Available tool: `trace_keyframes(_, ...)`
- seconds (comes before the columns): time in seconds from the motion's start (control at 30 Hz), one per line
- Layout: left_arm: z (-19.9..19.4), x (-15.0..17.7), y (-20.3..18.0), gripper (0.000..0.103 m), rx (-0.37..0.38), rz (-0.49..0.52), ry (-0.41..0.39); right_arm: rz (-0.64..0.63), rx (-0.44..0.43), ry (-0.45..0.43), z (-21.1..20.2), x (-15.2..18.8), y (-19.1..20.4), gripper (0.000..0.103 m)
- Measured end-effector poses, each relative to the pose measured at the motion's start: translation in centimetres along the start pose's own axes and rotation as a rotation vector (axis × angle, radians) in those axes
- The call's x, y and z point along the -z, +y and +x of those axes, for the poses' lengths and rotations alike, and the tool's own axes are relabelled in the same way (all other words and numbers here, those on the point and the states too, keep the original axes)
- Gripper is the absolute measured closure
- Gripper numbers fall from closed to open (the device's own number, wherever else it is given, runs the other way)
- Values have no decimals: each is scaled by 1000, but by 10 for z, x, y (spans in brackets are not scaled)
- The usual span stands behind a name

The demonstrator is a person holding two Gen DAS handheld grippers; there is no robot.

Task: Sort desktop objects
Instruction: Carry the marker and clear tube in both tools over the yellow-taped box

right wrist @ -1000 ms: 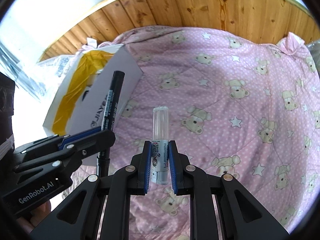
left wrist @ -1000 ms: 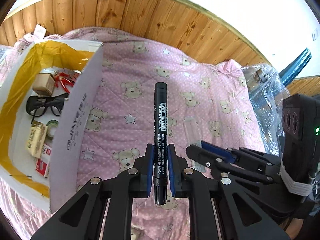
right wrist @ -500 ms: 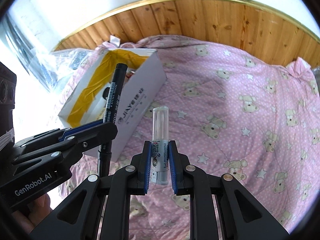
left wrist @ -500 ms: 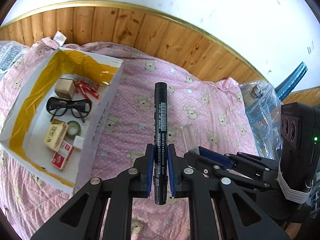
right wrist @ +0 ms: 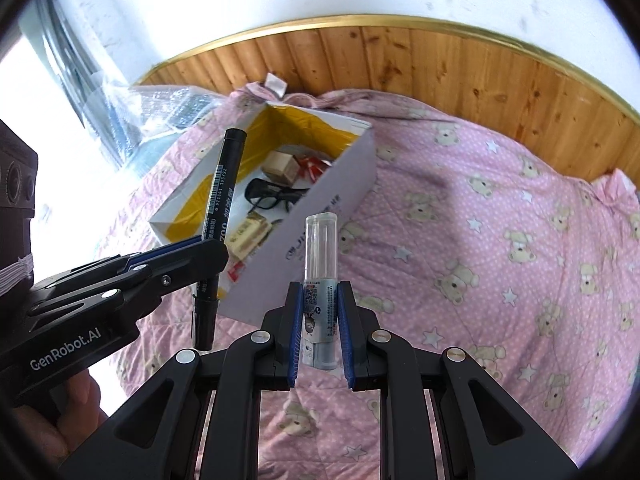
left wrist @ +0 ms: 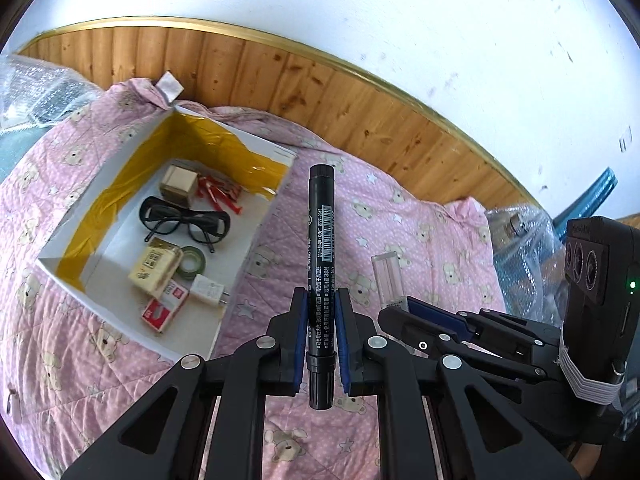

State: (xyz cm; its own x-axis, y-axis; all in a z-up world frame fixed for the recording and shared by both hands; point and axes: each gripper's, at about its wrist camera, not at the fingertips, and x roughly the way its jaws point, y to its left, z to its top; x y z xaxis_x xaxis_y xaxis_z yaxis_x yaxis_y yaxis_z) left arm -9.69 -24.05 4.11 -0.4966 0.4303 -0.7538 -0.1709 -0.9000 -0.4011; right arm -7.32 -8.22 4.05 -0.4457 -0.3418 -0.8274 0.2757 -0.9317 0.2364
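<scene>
The pink bear-print quilt [left wrist: 400, 216] covered the surface, and the white box [left wrist: 256, 240] with yellow tape lining sat on it, already holding glasses [left wrist: 184, 220] and small packets. I judged I should carry each item over the opening before releasing, low enough not to bounce. My left claw [left wrist: 321, 320] pinched the black marker [left wrist: 320, 240] upright near its base; my right claw [right wrist: 319, 320] pinched the clear-capped glue stick [right wrist: 320, 264], both above the quilt beside the box.
</scene>
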Motion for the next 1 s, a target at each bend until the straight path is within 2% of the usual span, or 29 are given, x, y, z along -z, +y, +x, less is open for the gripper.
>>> trace_keyframes(0.53, -20, -11, 58, 89, -40, -123, -59, -127, -54, 2, 14, -43, 60, 85)
trace_keyframes(1.0, -11, -30, 124, 89, -93, -237, -57, -165, -95, 37, 58, -82, 87, 85)
